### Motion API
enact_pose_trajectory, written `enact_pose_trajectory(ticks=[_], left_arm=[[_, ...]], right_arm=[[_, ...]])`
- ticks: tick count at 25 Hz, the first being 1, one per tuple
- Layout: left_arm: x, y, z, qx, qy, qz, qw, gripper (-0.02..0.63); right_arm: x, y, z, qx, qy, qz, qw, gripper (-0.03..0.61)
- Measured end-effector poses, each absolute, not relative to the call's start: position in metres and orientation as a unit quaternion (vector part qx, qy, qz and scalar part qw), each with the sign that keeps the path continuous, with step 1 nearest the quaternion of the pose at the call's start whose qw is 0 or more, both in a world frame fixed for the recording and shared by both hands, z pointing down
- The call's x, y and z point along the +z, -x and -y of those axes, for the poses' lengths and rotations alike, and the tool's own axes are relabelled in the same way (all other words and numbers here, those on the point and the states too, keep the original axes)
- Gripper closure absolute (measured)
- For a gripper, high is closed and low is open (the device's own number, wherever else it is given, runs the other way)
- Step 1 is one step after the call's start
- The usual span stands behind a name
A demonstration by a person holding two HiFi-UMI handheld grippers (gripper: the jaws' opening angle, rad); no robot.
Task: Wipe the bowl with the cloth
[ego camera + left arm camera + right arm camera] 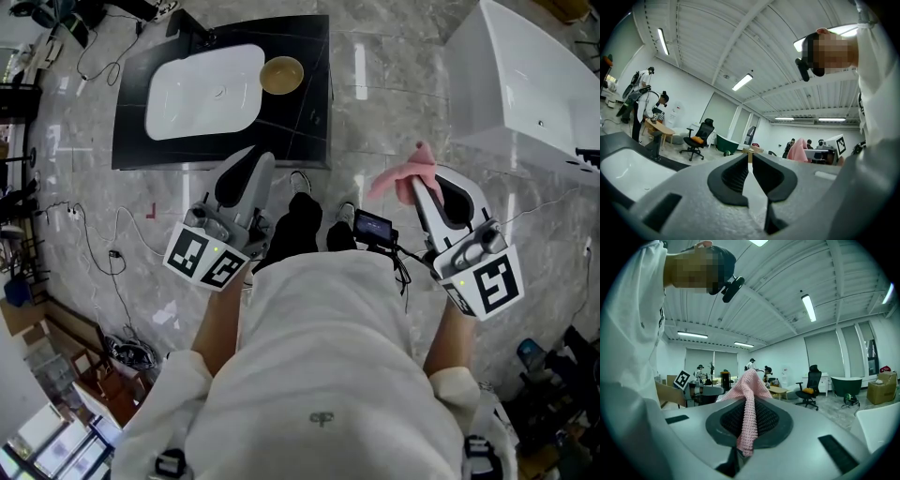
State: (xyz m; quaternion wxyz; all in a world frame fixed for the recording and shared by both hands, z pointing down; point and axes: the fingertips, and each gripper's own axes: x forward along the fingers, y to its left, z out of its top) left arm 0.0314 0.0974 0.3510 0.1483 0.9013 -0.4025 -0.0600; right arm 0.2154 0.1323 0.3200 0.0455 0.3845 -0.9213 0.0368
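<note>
A brown-yellow bowl (281, 75) stands on a black countertop (309, 127), right beside a white sink basin (204, 92). My right gripper (419, 180) is held level at chest height, shut on a pink knitted cloth (403, 176). In the right gripper view the cloth (749, 416) hangs pinched between the dark pads of the right gripper (750, 397). My left gripper (259, 161) is held well short of the bowl, its jaws shut with nothing between them. The left gripper view shows the left gripper (750, 157), the pink cloth (800, 150) far off, and the basin (628, 171) at lower left.
A large white tub (525, 84) stands at the upper right. Cables (94, 244) trail over the marble floor on the left. An office chair (699, 136) and people at a desk (644, 103) are in the room beyond.
</note>
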Motion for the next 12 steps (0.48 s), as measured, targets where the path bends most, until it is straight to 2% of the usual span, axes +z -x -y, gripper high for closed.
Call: enact_pose_trajectory(ticks=[12], left_arm=[[0.3466,-0.0408,-0.1024,-0.066,-0.908,0.388,0.143,0.575]], right_arm=[[0.3196,-0.2133,-0.1383,0.027,-0.386,0.921,0.046,0.563]])
